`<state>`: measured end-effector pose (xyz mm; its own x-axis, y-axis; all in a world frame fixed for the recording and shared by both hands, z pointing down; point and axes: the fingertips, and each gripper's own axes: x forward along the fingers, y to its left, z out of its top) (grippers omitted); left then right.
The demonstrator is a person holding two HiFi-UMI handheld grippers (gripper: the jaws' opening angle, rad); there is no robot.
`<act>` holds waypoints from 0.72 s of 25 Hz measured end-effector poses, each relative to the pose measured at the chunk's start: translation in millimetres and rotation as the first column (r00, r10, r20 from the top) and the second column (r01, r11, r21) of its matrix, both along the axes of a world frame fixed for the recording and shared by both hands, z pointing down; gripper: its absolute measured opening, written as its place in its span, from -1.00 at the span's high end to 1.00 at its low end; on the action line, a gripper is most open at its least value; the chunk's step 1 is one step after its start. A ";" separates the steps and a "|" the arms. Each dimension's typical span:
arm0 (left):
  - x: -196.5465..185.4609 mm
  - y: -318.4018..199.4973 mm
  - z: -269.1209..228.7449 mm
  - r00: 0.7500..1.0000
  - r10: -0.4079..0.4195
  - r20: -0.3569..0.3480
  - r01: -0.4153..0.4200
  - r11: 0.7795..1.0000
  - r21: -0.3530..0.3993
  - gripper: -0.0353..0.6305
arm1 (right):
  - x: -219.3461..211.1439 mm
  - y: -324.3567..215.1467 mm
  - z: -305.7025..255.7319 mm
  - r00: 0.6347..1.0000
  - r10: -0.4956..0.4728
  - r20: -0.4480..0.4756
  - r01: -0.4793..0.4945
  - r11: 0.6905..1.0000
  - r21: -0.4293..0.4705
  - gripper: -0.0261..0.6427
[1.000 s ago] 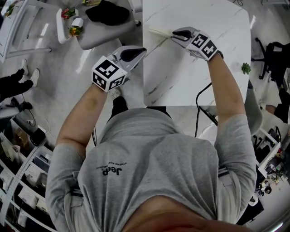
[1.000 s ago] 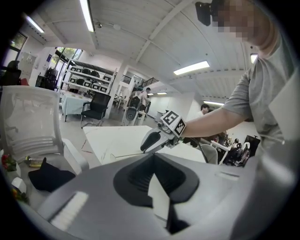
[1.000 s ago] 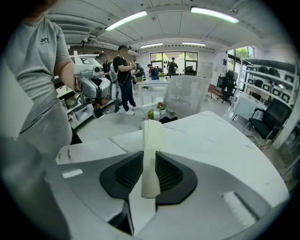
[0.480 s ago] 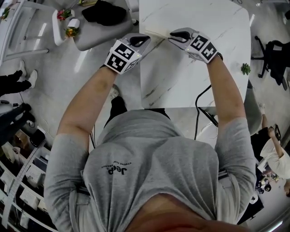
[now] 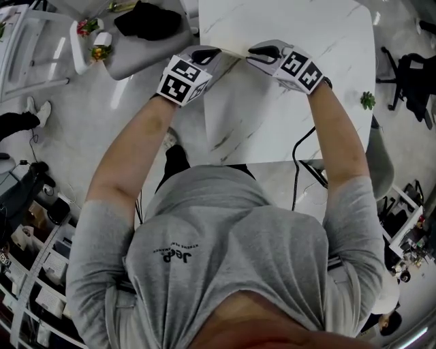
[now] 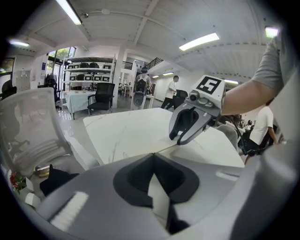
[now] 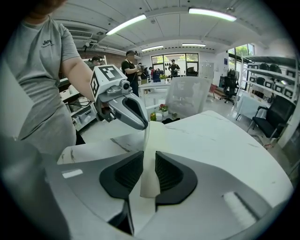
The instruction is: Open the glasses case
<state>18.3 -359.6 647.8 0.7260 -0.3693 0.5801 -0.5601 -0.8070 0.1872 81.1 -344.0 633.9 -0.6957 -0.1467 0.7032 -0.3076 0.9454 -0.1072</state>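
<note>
A flat cream glasses case lies at the near left edge of the white marble table. My right gripper is shut on the case's right end; in the right gripper view the case stands as a pale strip pinched between the dark pads. My left gripper sits at the case's left end. In the left gripper view its jaws meet at the tips with a pale strip of the case between the pads. The two grippers face each other, close together.
Left of the table stands a grey chair seat with a dark cloth on it. A small green sprig lies near the table's right edge. A black cable hangs below the table's near edge.
My left gripper has travelled right and down from beside the table to the case's left end. The right gripper has kept its hold and place.
</note>
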 end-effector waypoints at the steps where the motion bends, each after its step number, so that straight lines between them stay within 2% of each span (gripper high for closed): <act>1: 0.0 0.4 1.2 1.000 0.001 0.001 -0.001 1.000 -0.011 0.74 | 0.4 -0.5 -0.1 1.000 0.000 0.001 0.000 1.000 -0.003 0.68; 6: -3.3 12.8 22.3 0.998 0.033 0.059 -0.030 0.998 -0.055 0.74 | 4.4 -11.8 -6.7 0.999 0.035 0.021 -0.034 0.999 -0.014 0.73; 18: 7.2 17.1 33.7 0.997 0.056 0.049 -0.051 0.994 -0.101 0.74 | 15.4 -48.8 -11.7 0.995 0.100 0.011 -0.100 0.994 0.039 0.84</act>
